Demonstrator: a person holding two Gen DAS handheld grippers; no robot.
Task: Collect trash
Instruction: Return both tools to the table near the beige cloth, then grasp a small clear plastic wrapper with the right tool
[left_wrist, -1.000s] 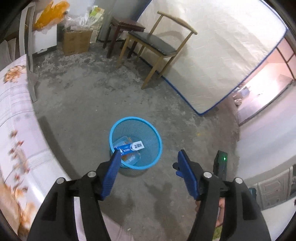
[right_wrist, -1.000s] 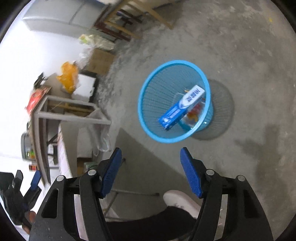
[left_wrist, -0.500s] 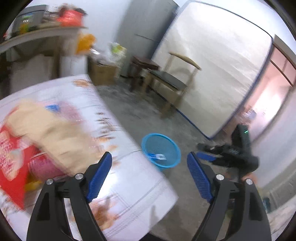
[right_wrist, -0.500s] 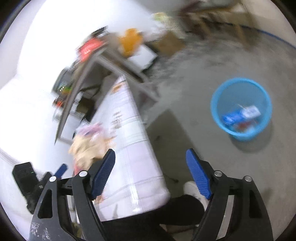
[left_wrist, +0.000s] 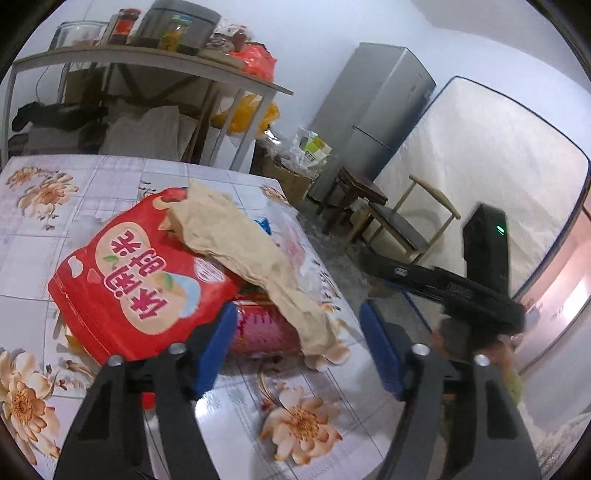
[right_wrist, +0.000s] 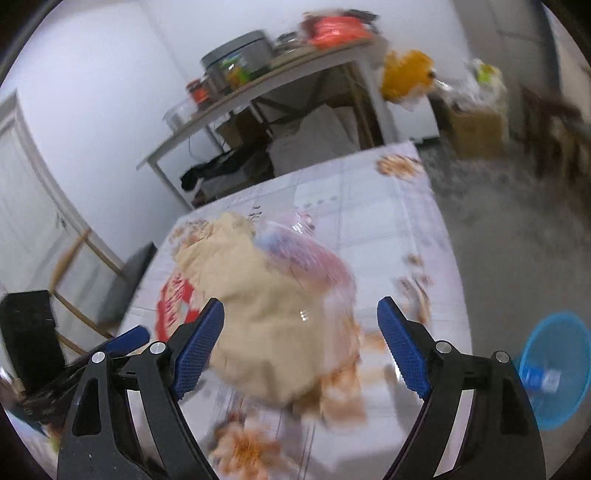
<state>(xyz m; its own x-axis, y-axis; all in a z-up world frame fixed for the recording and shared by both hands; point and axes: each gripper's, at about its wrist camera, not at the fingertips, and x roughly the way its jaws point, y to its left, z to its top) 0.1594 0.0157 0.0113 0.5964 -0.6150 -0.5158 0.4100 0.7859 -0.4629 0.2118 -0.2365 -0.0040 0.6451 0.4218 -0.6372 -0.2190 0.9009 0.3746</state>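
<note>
On the flowered table (left_wrist: 236, 417) lies a heap of trash: a red snack bag (left_wrist: 140, 280), a crumpled beige paper wrapper (left_wrist: 243, 243) across it, and a red-pink packet (left_wrist: 266, 328) beneath. My left gripper (left_wrist: 299, 347) hovers just before the heap, its jaws closing; the wrapper's end and the packet show in the gap, untouched. My right gripper (right_wrist: 299, 347) hangs over the same beige wrapper (right_wrist: 266, 314) from the other side, jaws opening and empty. The blue mesh basket (right_wrist: 554, 365) stands on the floor at right with a blue box inside.
A metal shelf table (left_wrist: 147, 62) with jars and a cooker stands behind. A grey fridge (left_wrist: 373, 110), a cardboard box (left_wrist: 291, 177), a wooden chair (left_wrist: 402, 221) and a leaning mattress (left_wrist: 480, 155) line the far side. A clear plastic bag (right_wrist: 306, 254) lies beside the wrapper.
Both views have swung from the floor and blue basket up to the table's trash heap. The left jaws widened, then narrowed. The right jaws spread wider.
</note>
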